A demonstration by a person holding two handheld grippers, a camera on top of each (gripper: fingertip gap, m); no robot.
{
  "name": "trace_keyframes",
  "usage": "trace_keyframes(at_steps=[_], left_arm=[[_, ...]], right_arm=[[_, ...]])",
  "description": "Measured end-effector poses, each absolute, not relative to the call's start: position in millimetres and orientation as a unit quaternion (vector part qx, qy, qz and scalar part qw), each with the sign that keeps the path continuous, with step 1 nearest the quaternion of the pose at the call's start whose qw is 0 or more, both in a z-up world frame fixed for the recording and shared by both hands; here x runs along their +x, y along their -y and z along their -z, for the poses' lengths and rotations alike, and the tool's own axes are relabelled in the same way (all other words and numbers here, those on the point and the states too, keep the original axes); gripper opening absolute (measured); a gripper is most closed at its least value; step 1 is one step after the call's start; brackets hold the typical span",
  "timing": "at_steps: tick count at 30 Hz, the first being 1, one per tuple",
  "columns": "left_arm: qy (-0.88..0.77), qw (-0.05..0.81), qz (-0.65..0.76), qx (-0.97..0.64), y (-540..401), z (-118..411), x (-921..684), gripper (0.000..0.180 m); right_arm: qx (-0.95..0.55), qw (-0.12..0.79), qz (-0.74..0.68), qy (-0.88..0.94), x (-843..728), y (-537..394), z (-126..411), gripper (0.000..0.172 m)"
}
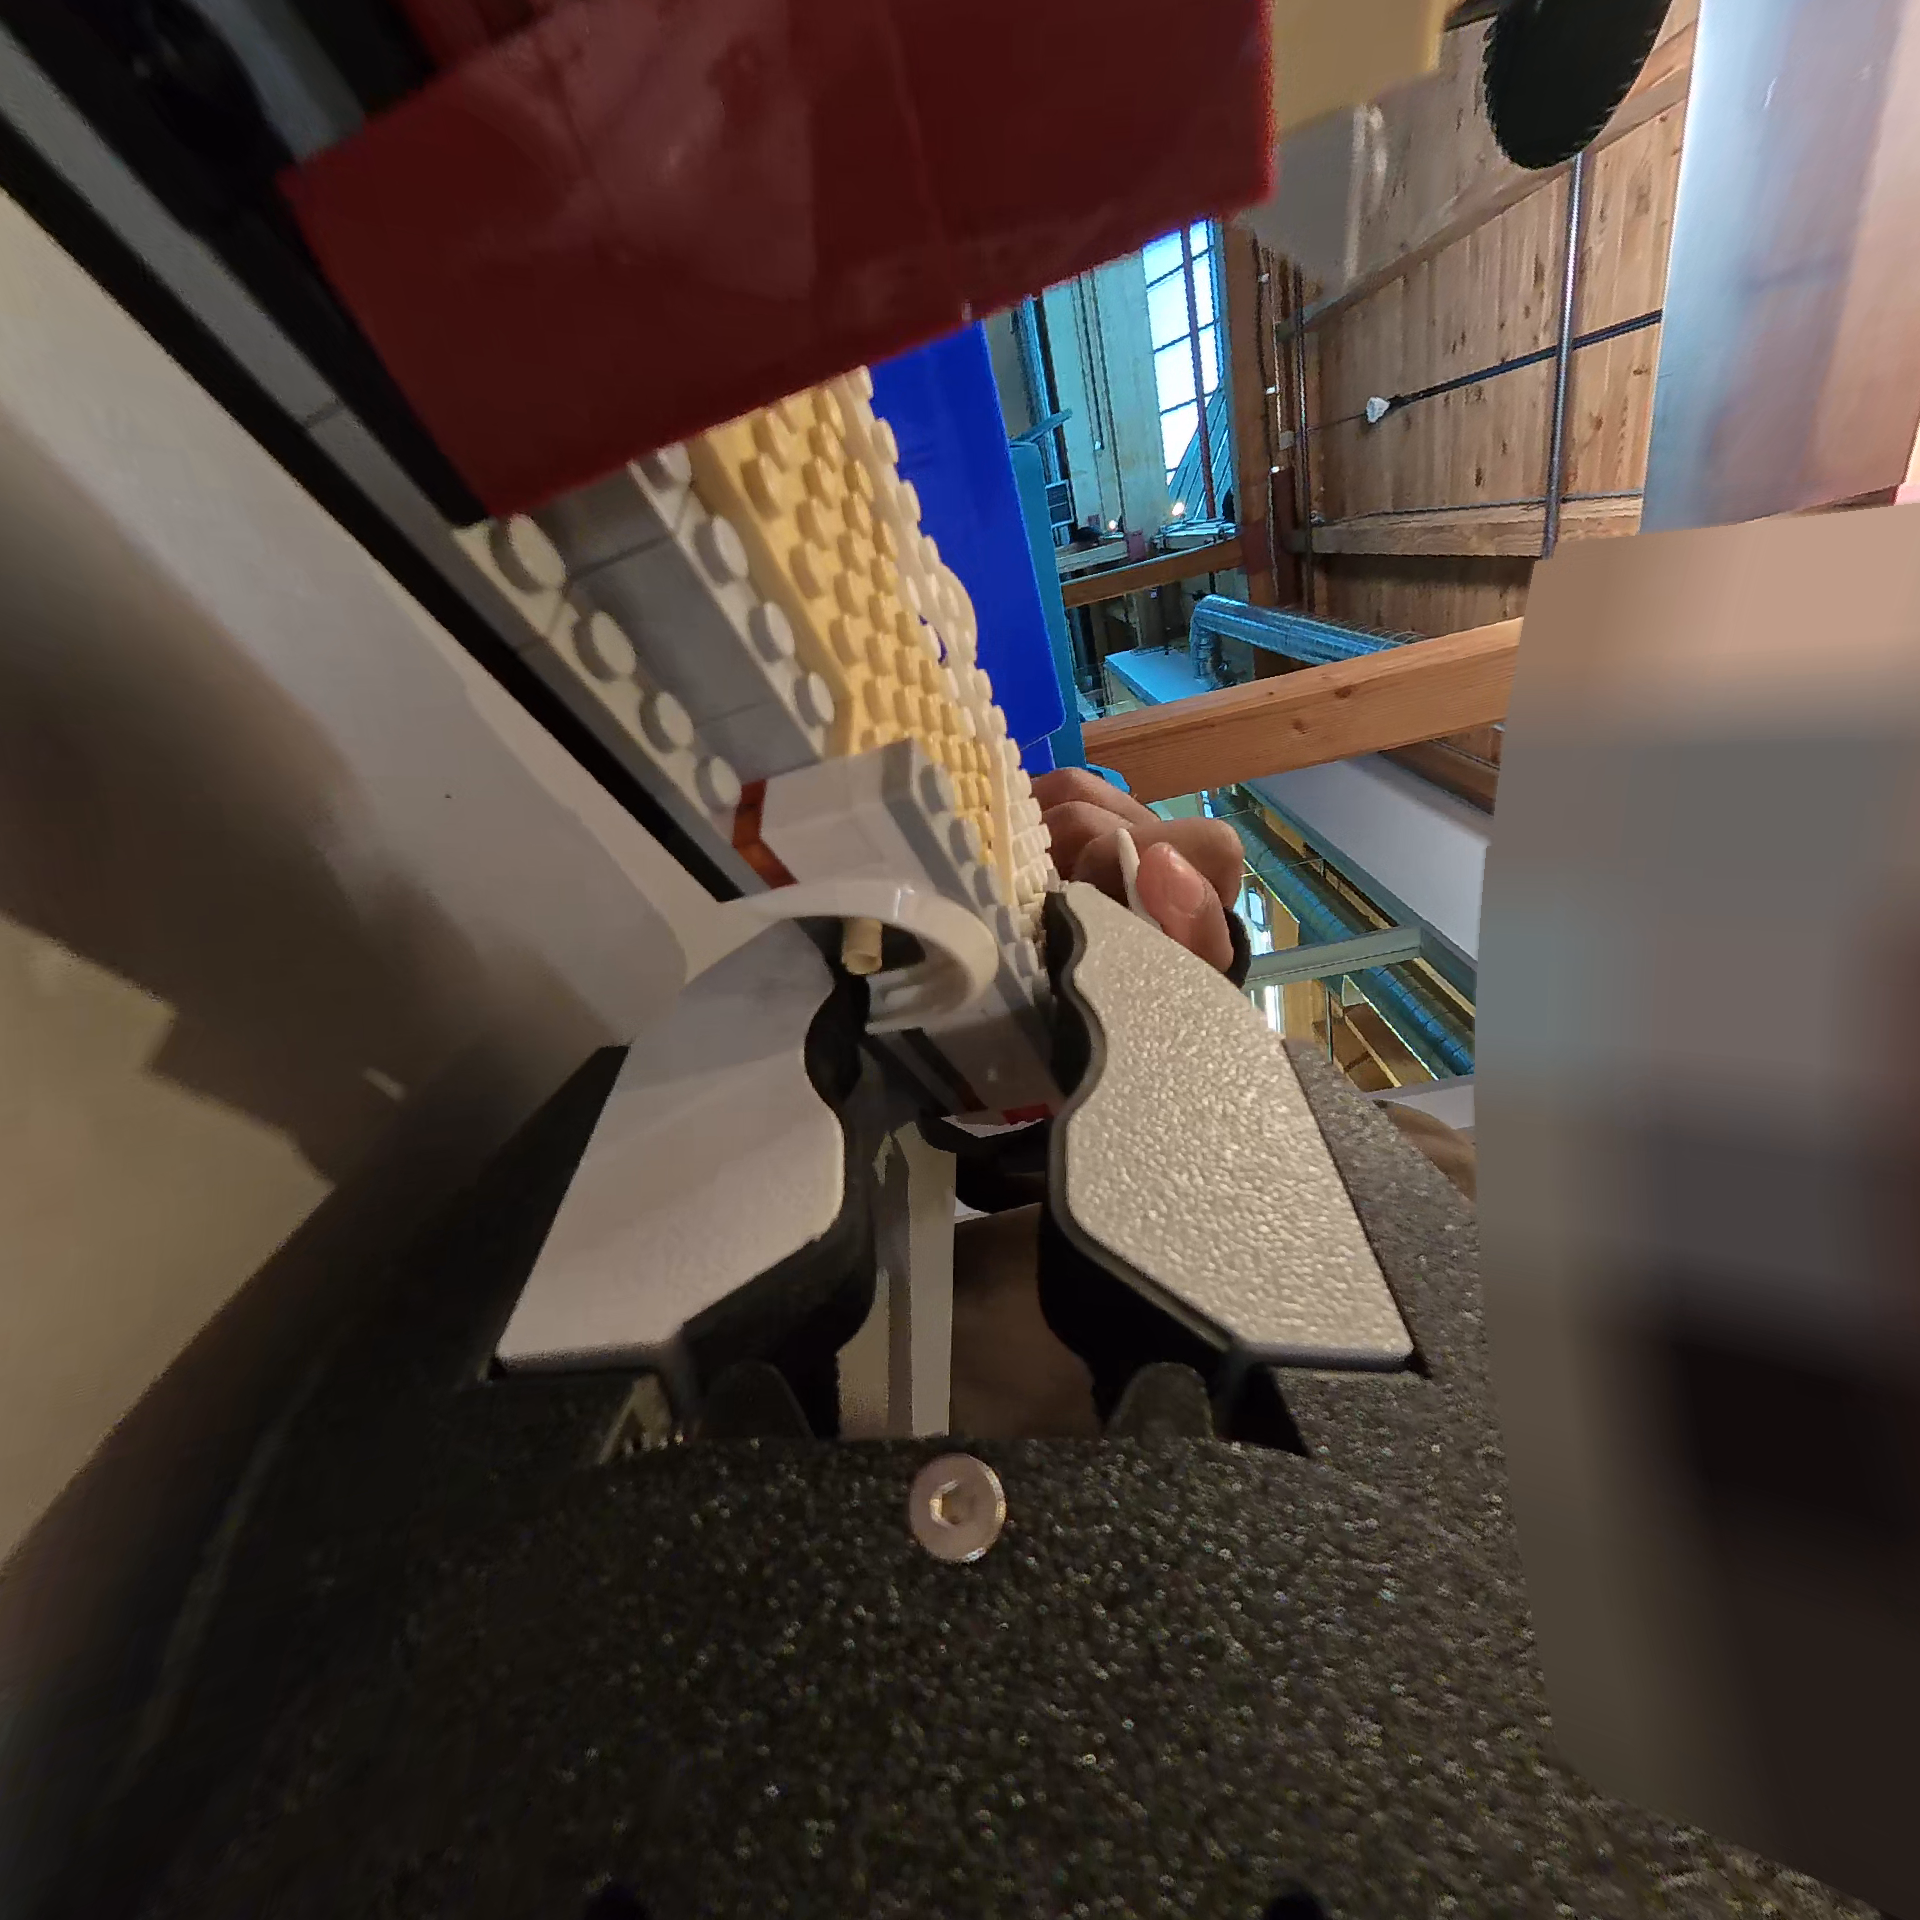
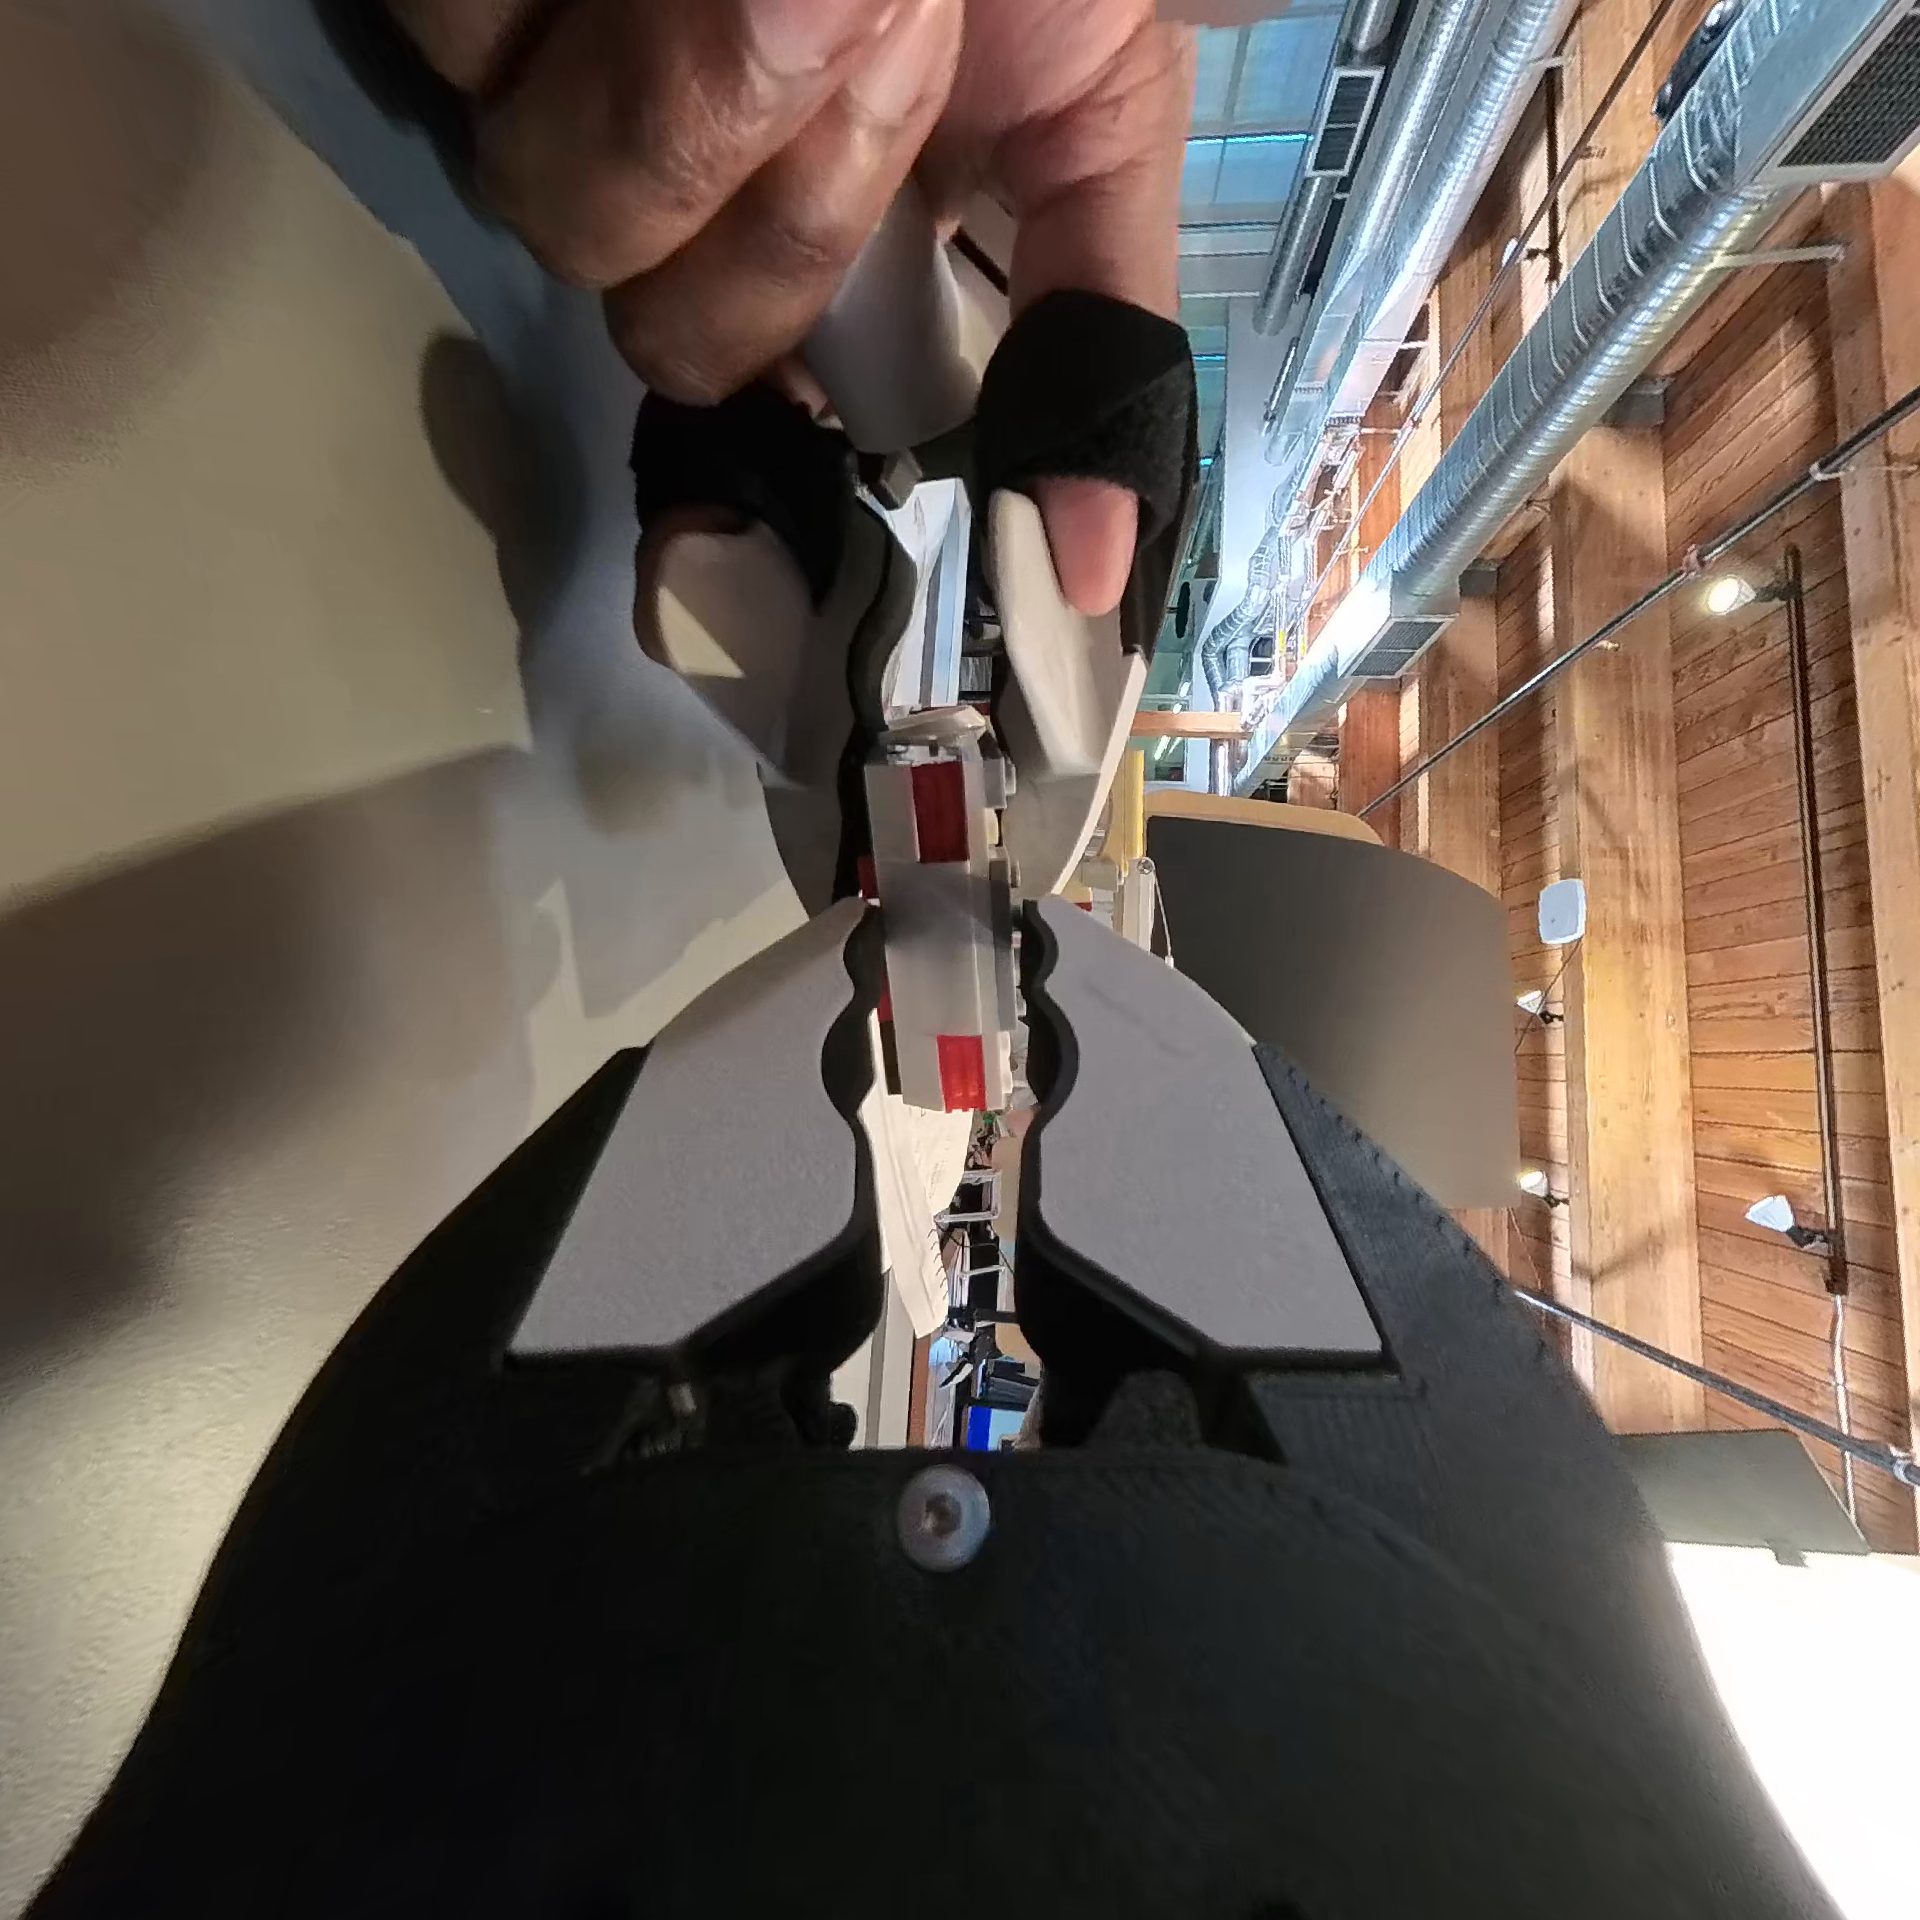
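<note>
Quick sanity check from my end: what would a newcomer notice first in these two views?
Probably the grey-and-red brick model clamped between the right gripper fingers, centre frame, with the other gripper and a gloved hand just beyond it. In the left wrist view, the left gripper grips a studded grey and tan brick build under a red block.

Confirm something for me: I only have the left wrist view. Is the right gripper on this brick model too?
Observer: Yes. In the right wrist view the right gripper is clamped on the brick model, with a pad against each side.
Operator: Which part does it have?
Observer: A grey end with red bricks set into it.
Operator: Where is my left gripper relative to it?
Observer: Directly opposite. The left gripper is on the model's far end, tips facing tips.
</note>
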State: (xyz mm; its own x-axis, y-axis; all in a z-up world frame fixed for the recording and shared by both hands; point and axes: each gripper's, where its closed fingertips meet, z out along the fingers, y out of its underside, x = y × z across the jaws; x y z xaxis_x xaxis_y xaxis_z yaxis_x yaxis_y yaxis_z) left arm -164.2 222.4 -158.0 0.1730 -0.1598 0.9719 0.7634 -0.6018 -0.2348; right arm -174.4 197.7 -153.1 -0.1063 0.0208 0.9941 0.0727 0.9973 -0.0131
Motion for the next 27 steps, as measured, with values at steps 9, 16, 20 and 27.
trace_keyframes(at_steps=[9, 16, 20, 27], left_arm=[[0.227, 0.385, 0.596, -0.668, -222.3, 159.2, -163.7, 0.034], [0.233, 0.404, 0.575, -0.672, -224.3, 159.7, -171.2, 0.035], [0.236, 0.412, 0.565, -0.674, -224.1, 159.9, -176.4, 0.035], [0.219, 0.409, 0.562, -0.684, -219.8, 159.6, -171.0, 0.035]], right_arm=[[-0.024, 0.655, 0.018, 0.755, -173.7, -199.0, 154.0, 0.025], [-0.054, 0.652, 0.020, 0.756, -174.1, -205.8, 149.6, 0.034], [-0.102, 0.627, 0.016, 0.772, -167.9, -223.3, 141.4, 0.036], [-0.300, 0.509, -0.038, 0.806, -109.1, -277.1, 139.1, 0.031]])
